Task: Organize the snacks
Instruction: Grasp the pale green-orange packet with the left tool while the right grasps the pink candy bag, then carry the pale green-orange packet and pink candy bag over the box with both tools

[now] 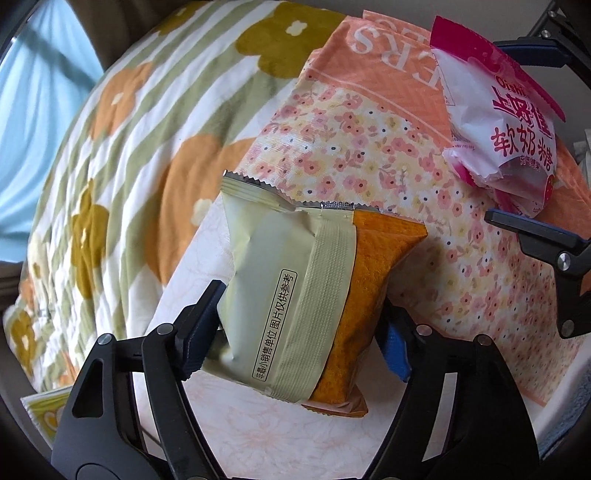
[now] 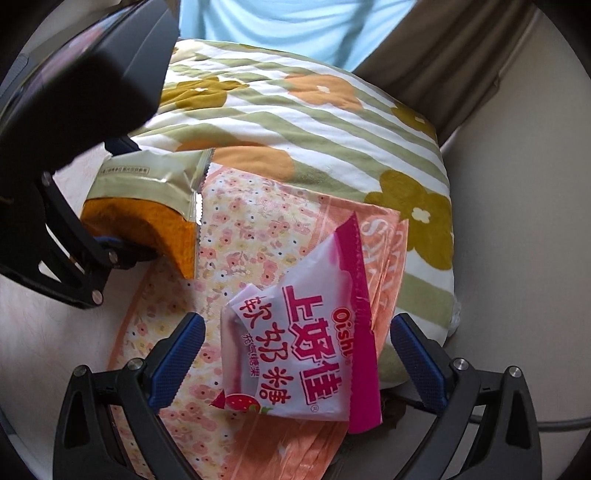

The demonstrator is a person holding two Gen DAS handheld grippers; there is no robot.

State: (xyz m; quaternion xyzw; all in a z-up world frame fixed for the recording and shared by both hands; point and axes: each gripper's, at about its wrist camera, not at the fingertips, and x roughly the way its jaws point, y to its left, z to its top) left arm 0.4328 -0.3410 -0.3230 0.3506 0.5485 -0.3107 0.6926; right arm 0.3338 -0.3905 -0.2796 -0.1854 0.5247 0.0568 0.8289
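A cream and orange snack packet (image 1: 295,295) lies on a pale floral cloth (image 1: 258,435), its top edge resting on a peach flowered pack (image 1: 369,147). My left gripper (image 1: 301,306) has a pad against each long side of it, and the packet bulges between them. The right wrist view shows the same grip (image 2: 114,192) on that packet (image 2: 147,206). A pink and white Oishi candy bag (image 2: 306,354) lies on the peach flowered pack (image 2: 236,229). My right gripper (image 2: 298,321) straddles the bag, open, with a gap on both sides. The left wrist view also shows the right gripper (image 1: 495,129) around the bag (image 1: 509,122).
A green-striped cushion with orange and olive flowers (image 1: 147,147) lies behind the packs. A person in a light blue top (image 2: 288,22) is beyond it. Another yellow-green packet corner (image 1: 40,410) shows at the lower left. A cable (image 2: 554,422) runs along the pale surface on the right.
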